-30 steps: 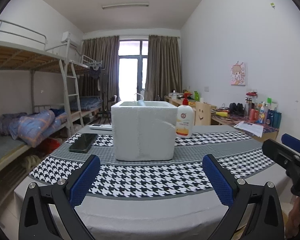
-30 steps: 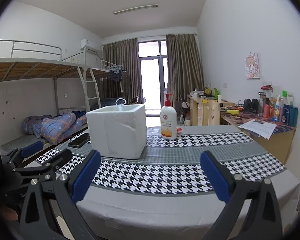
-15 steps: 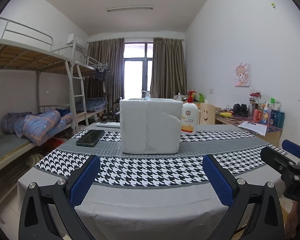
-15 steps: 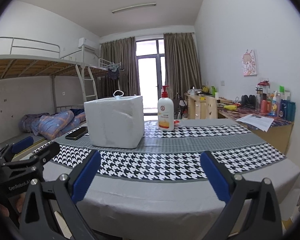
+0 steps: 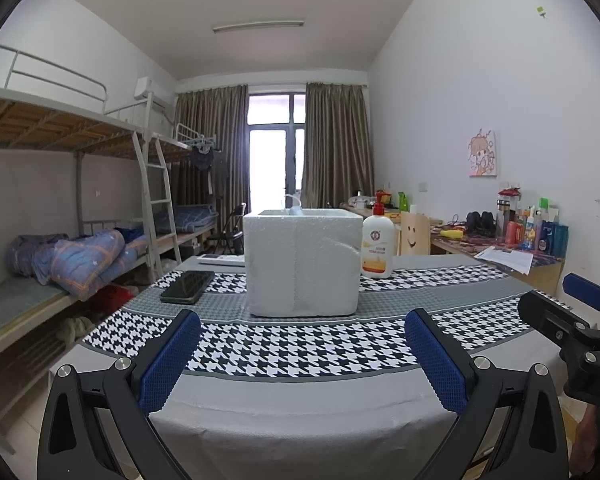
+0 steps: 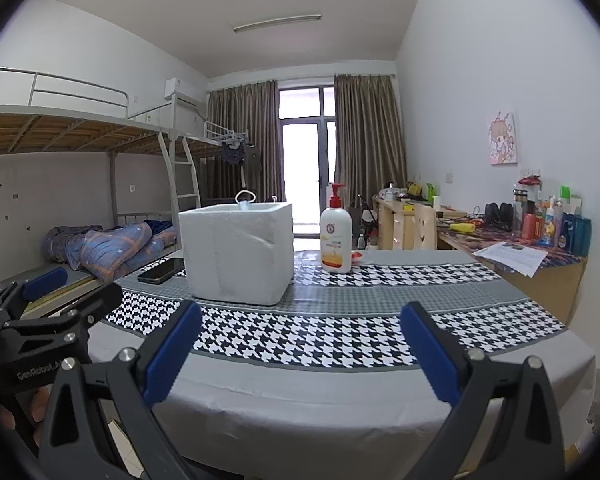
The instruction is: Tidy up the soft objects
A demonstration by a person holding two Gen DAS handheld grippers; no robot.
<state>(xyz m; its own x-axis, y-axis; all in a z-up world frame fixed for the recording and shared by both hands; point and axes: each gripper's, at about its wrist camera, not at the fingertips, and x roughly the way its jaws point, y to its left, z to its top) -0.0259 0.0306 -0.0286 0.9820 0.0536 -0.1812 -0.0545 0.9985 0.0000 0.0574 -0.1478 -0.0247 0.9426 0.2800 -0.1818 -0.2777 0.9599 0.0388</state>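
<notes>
A white foam box (image 5: 302, 263) stands on the table (image 5: 300, 412) with the houndstooth cloth; it also shows in the right wrist view (image 6: 238, 254). A thin white loop with a bluish piece (image 6: 245, 199) pokes above its rim; the rest of its contents are hidden. My left gripper (image 5: 302, 354) is open and empty, held in front of the table's near edge, well short of the box. My right gripper (image 6: 300, 350) is open and empty, to the right of the left one, also short of the box.
A lotion pump bottle (image 5: 377, 243) stands right of the box. A black phone (image 5: 187, 281) lies left of it, with a white remote (image 5: 222, 258) behind. A bunk bed (image 5: 60, 208) is at the left and a cluttered desk (image 5: 512, 240) at the right.
Both grippers dipped lower half a second ago and have risen again, now slightly farther back from the box. Both stay open and empty.
</notes>
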